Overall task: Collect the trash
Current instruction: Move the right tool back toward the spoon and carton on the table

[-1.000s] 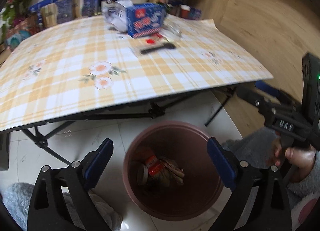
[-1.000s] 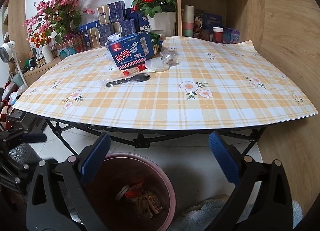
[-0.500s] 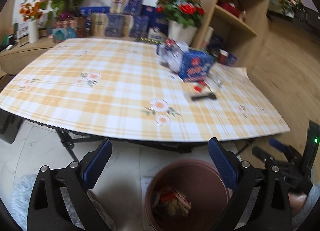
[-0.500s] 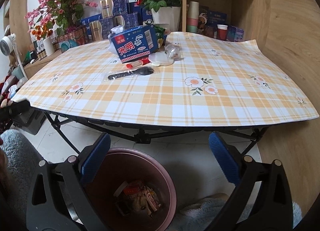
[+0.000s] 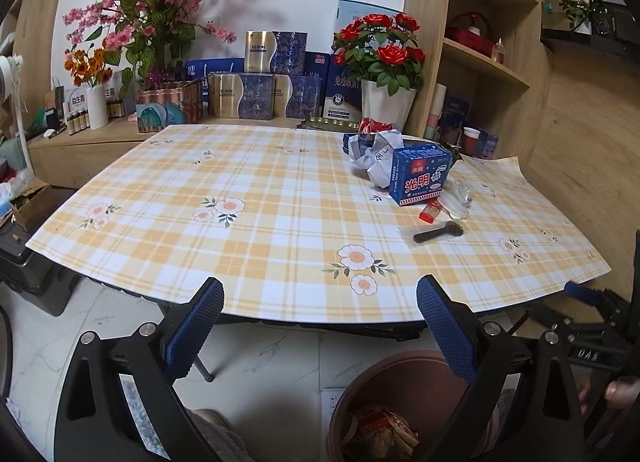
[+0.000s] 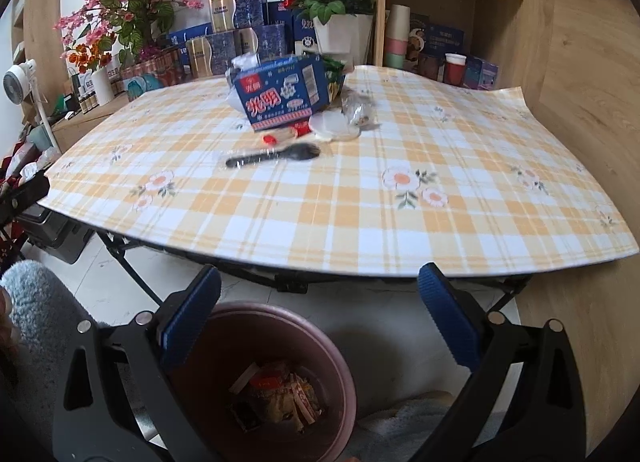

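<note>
Both tongs, left and right, are spread wide with nothing between their blue pads, held low in front of the table edge. The table wears a yellow plaid cloth with daisies; behind it stand flower vases, stacked blue gift boxes and a wooden shelf. The floor is pale marble tile.

The trash sits together on the far part of the table: a blue carton, crumpled paper beside it, a red cap, a white lid and a black spoon in clear wrap.

The right view looks down into the brown bin below the table edge, wrappers inside. The left view shows only the bin's near part, plus the right tool's body at its right edge.
</note>
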{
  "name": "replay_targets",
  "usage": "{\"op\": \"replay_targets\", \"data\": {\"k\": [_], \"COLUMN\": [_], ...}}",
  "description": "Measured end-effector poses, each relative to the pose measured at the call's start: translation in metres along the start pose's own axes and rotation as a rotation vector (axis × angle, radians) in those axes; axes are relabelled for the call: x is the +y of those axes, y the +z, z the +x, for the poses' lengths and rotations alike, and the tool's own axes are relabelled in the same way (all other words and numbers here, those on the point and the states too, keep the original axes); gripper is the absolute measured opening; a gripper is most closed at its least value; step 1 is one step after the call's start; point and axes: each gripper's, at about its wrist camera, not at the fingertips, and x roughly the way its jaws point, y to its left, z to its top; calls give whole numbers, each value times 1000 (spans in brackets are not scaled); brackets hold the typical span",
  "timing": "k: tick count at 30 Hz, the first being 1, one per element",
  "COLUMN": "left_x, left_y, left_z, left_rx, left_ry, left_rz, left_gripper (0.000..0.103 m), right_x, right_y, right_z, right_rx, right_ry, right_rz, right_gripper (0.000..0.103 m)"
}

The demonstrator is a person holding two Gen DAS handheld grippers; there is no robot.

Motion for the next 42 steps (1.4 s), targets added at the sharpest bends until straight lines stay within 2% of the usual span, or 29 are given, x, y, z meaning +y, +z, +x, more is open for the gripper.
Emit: {"op": "replay_targets", "data": {"k": [4, 7, 11, 19, 26, 29, 31, 37, 42], "left_x": [6, 8, 15, 27, 25, 24, 24, 27, 31], "left_y": [8, 14, 25, 40, 39, 35, 33, 30, 28], "left_z": [0, -1, 5, 30, 37, 41, 44, 48, 50], "left_rx": [-8, -34, -37, 10, 5, 11, 16, 18, 19], "left_ry": [27, 48, 54, 79, 86, 83, 86, 97, 107], "left_rz": [-14, -5, -17, -56, -32, -21, -17, -31, -42], "left_gripper": [95, 95, 95, 95, 95, 95, 95, 95, 95], "right_x": [-2, -8, -15, -32, -46, -43, -35, -12, 3], "right_y": [16, 27, 41, 58, 59, 62, 65, 79, 96], "right_z": [3, 9, 14, 26, 44, 53, 60, 89, 114], "right_rx": [4, 35, 43, 25, 24, 40, 54, 111, 156], "right_ry": [-51, 2, 29, 32, 51, 61, 3, 88, 78], "right_rz": [-4, 20, 49, 69, 135, 126, 102, 92, 207], "right_gripper": [97, 97, 97, 97, 97, 97, 97, 97, 97]}}
